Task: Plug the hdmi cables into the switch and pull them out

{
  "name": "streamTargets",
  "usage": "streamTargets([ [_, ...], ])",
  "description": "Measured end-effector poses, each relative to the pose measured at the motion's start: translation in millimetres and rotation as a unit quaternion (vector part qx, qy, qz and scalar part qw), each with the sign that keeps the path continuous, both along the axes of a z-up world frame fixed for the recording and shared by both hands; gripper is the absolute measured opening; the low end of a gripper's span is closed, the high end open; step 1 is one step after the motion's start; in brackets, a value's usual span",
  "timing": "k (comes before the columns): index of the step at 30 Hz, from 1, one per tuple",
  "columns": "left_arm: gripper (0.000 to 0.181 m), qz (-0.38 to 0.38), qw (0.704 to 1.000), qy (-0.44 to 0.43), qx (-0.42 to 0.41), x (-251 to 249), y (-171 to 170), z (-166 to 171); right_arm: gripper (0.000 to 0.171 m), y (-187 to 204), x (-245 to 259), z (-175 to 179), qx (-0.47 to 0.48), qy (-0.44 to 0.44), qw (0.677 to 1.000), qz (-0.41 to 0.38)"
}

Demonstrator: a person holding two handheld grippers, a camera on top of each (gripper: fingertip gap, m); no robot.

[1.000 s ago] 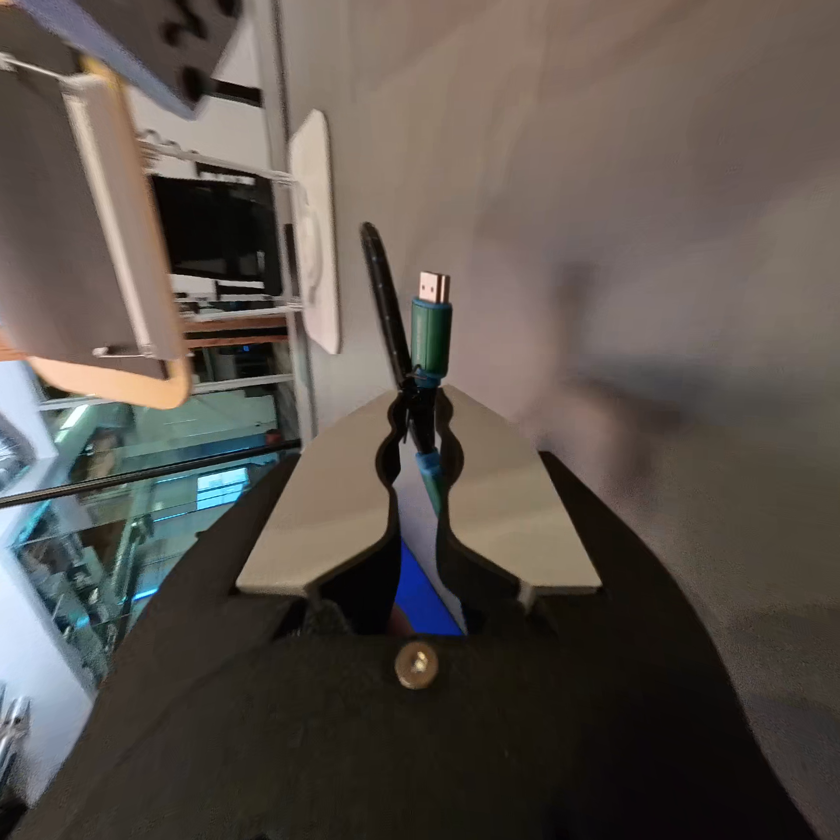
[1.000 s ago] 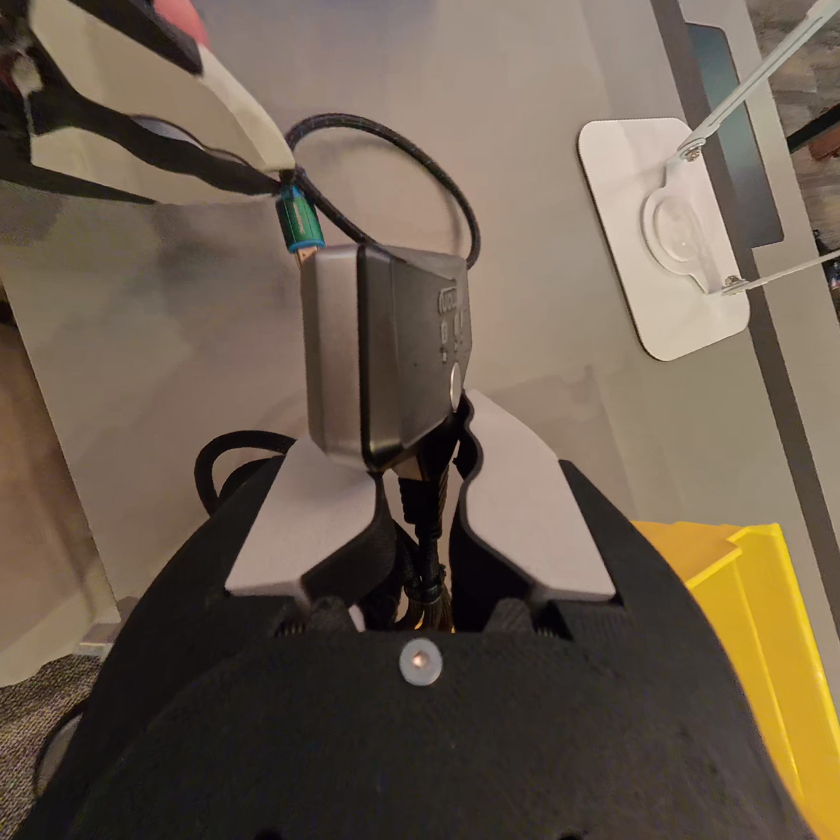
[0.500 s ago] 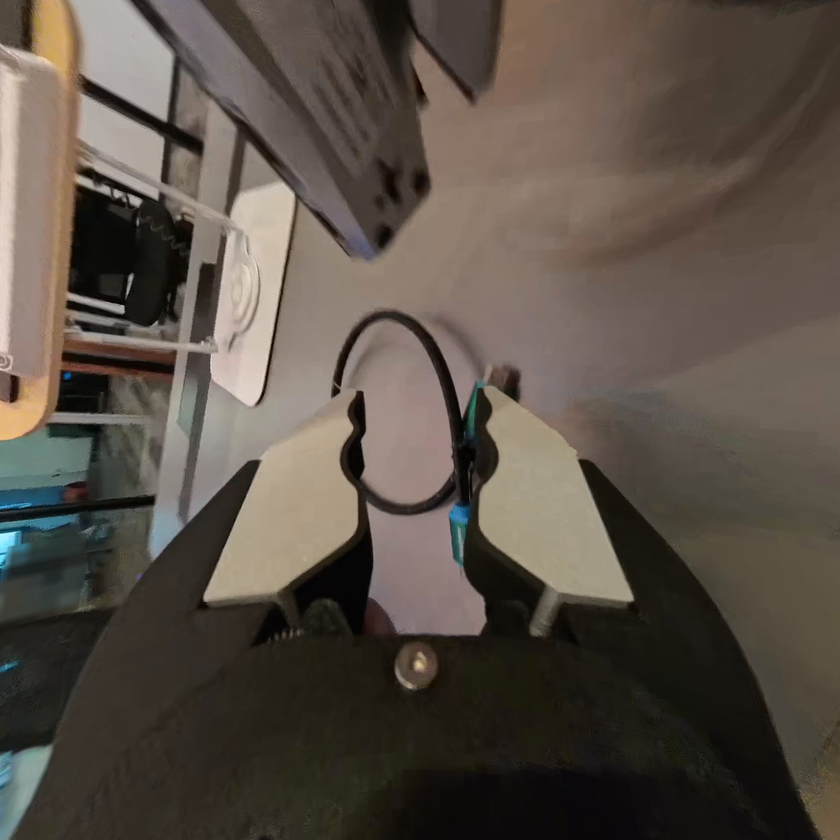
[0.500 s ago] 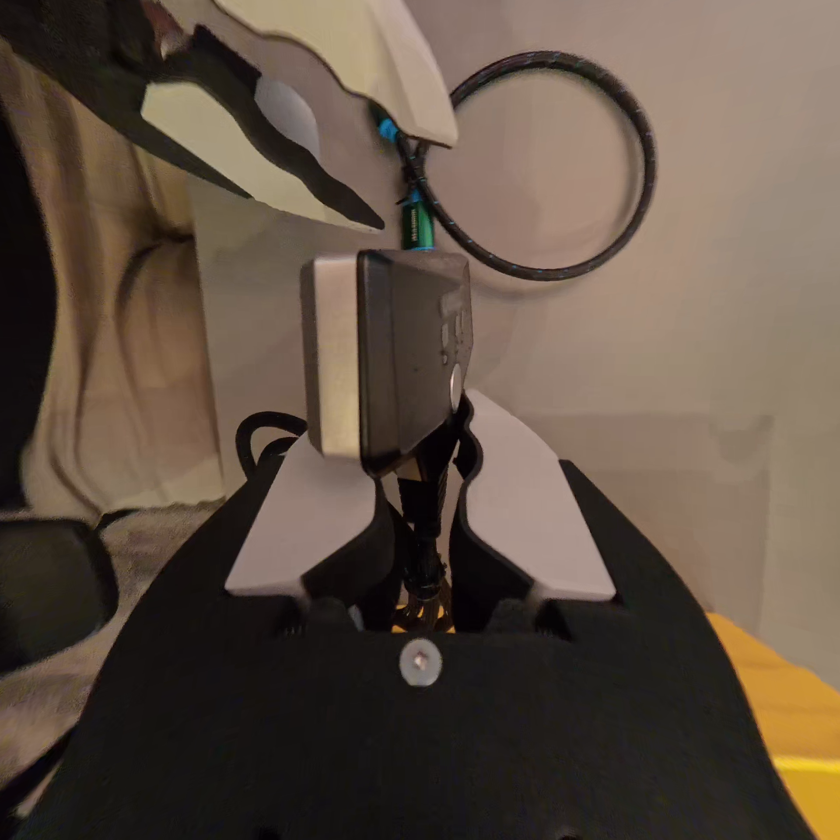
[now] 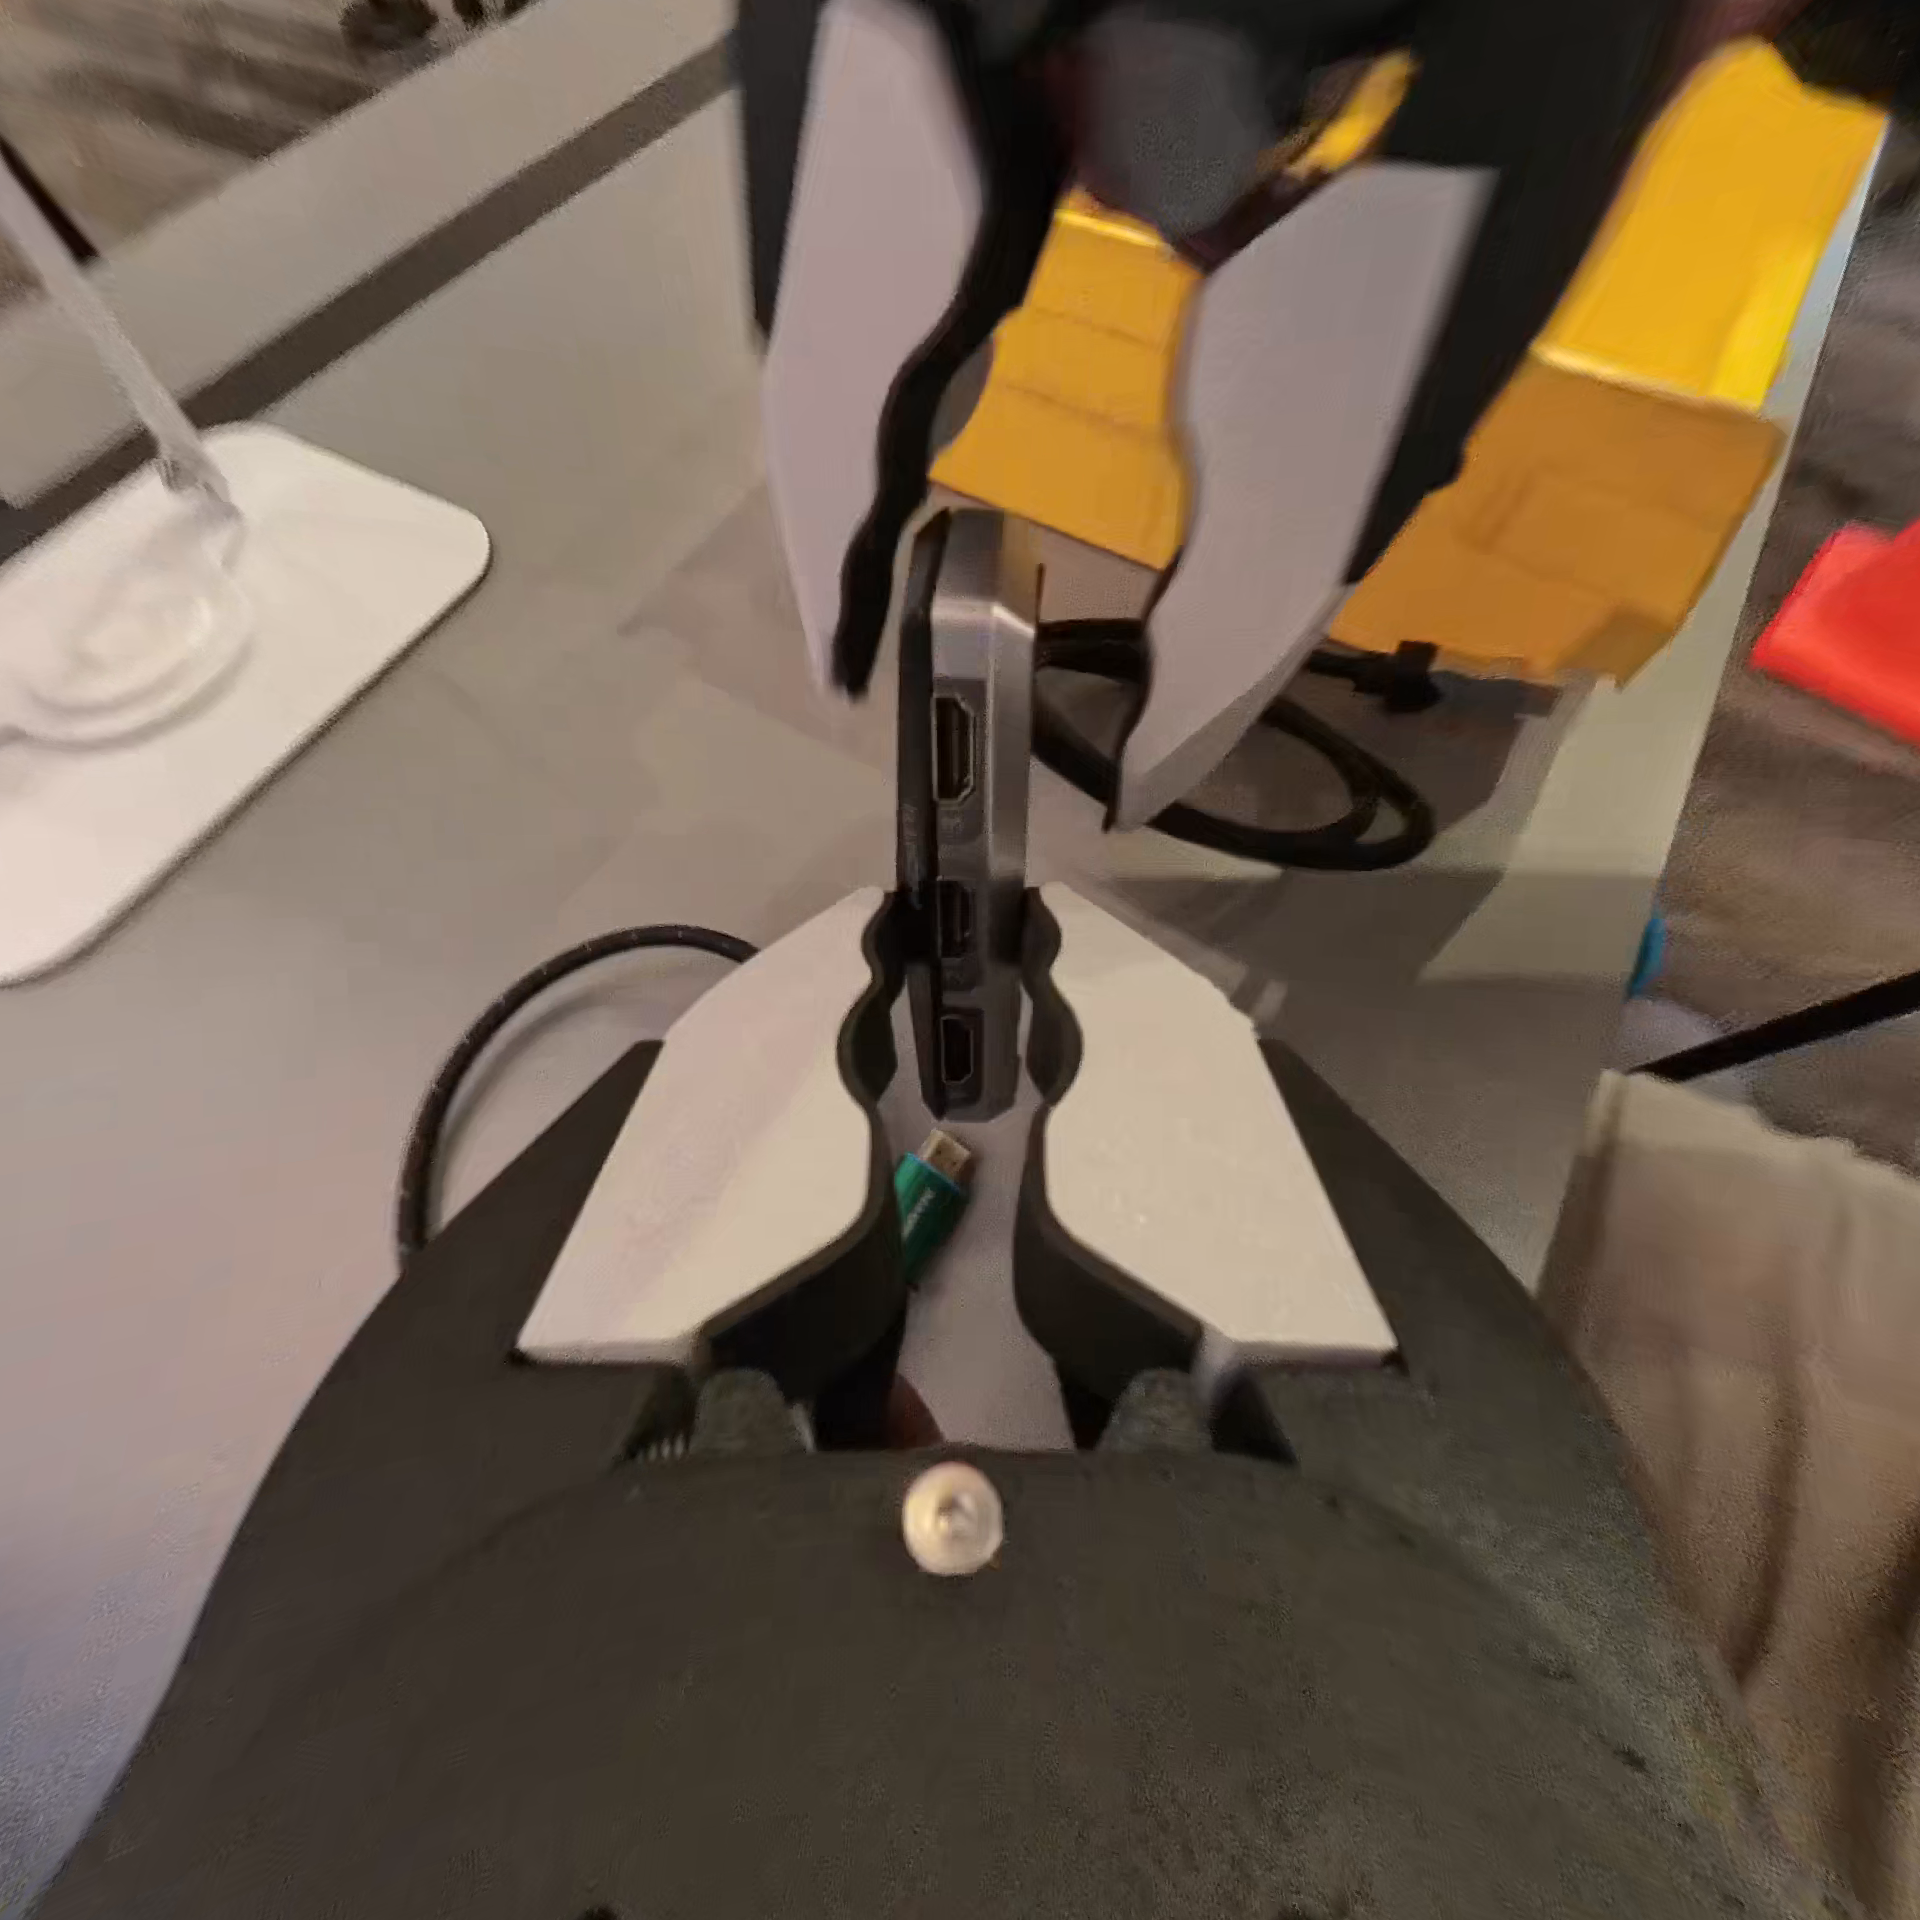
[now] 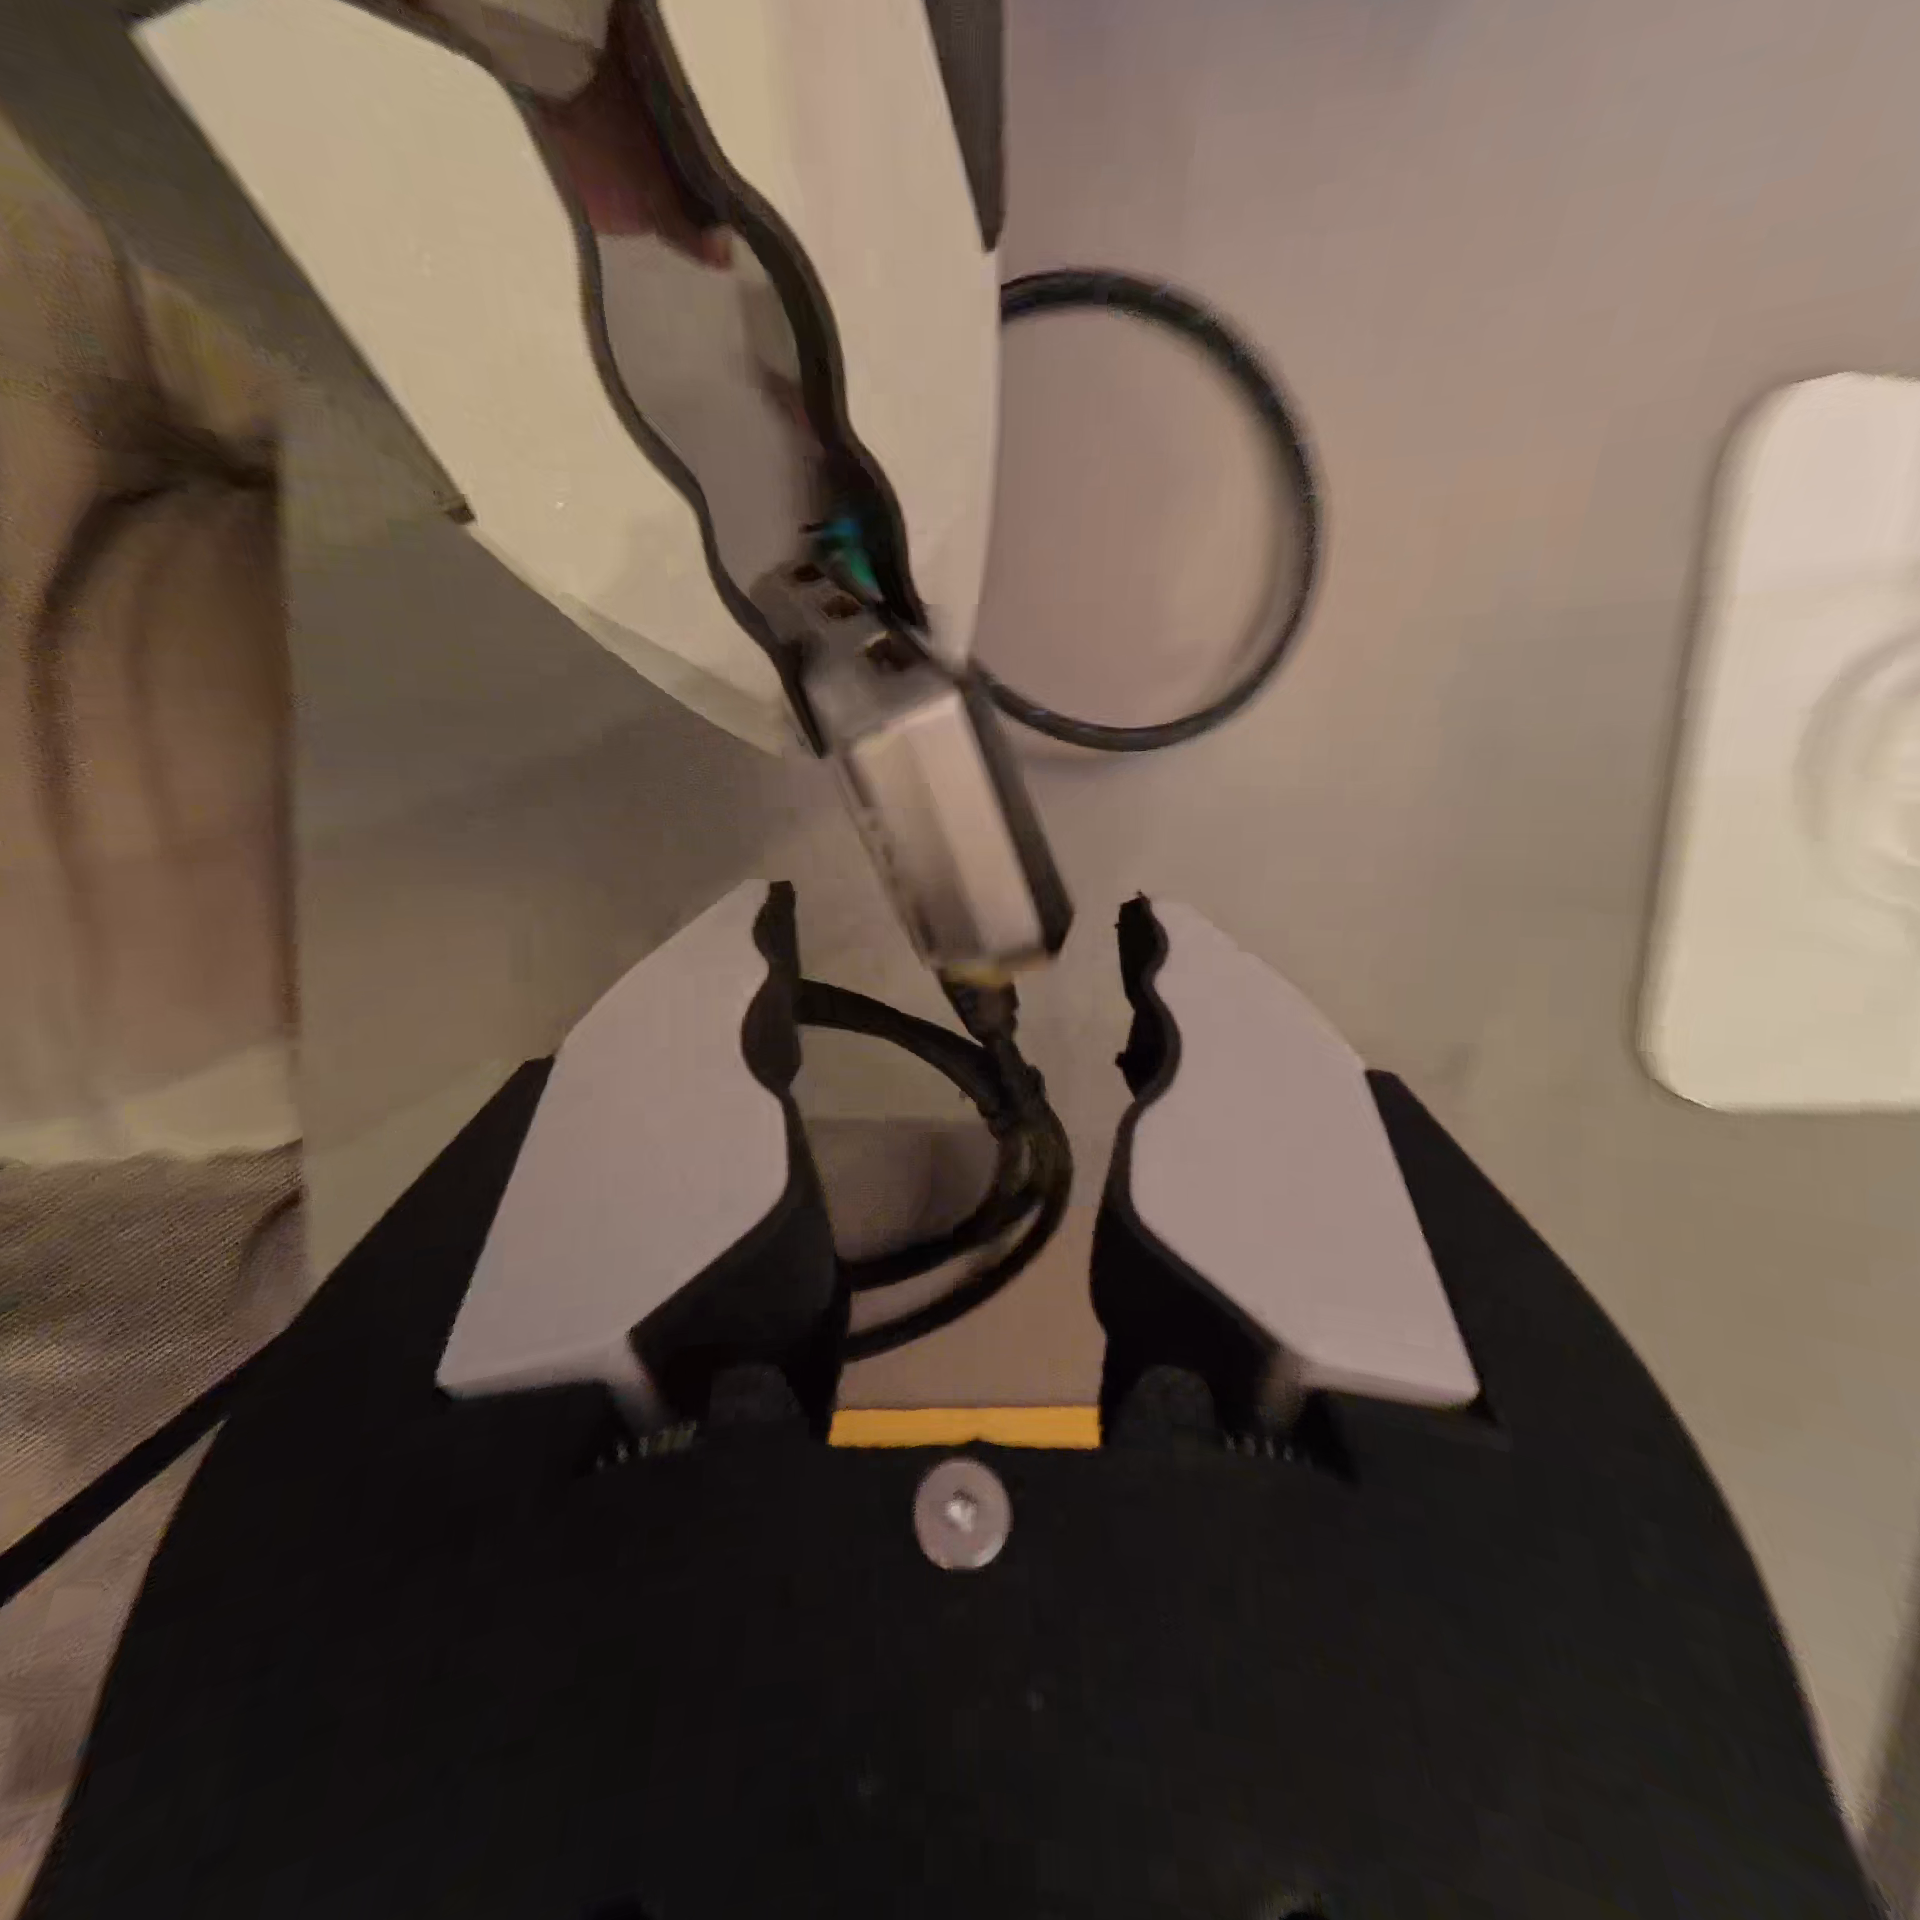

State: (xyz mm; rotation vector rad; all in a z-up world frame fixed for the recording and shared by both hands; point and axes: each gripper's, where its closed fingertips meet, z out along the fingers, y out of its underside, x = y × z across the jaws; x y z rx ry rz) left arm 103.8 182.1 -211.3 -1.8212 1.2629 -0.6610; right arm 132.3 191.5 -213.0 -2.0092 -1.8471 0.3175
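We've got the left gripper (image 5: 961, 925) clamped on the switch (image 5: 961, 769) with ports showing, right gripper (image 6: 956, 914) wide open and empty, so the green plug (image 5: 932, 1205) lying loose below can go in.

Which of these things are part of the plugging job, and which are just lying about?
Part of the job:
- switch, gripped by the left gripper
- green plug, unplugged below it
- black cable at the switch's other end
- right gripper, open

Lying about:
- yellow bin
- white stand base
- red object
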Motion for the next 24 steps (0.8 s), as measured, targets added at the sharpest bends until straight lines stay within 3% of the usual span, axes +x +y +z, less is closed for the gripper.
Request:
streamTargets([
  [6,0.020,0.032,0.980,-0.108,-0.164,-0.5,4.4,15.8,0.070,-0.6,14.0,29.5,0.237,-0.006,0.969,-0.072],
  [12,0.020,0.066,0.930,-0.201,-0.302,4.8,2.9,26.8,0.071,2.4,12.3,22.4,0.432,-0.082,0.889,-0.128],
  [18,0.020,0.083,0.892,-0.237,-0.376,11.1,-13.2,27.9,0.061,11.0,8.8,12.4,0.475,-0.111,0.865,-0.115],
  [20,0.020,0.089,0.882,-0.249,-0.390,10.2,-13.0,27.7,0.043,12.3,9.6,12.0,0.487,-0.108,0.861,-0.097],
  [24,0.024,0.064,0.885,-0.256,-0.384,9.9,-16.1,29.5,0.035,10.0,11.0,5.1,0.419,-0.089,0.899,-0.095],
])
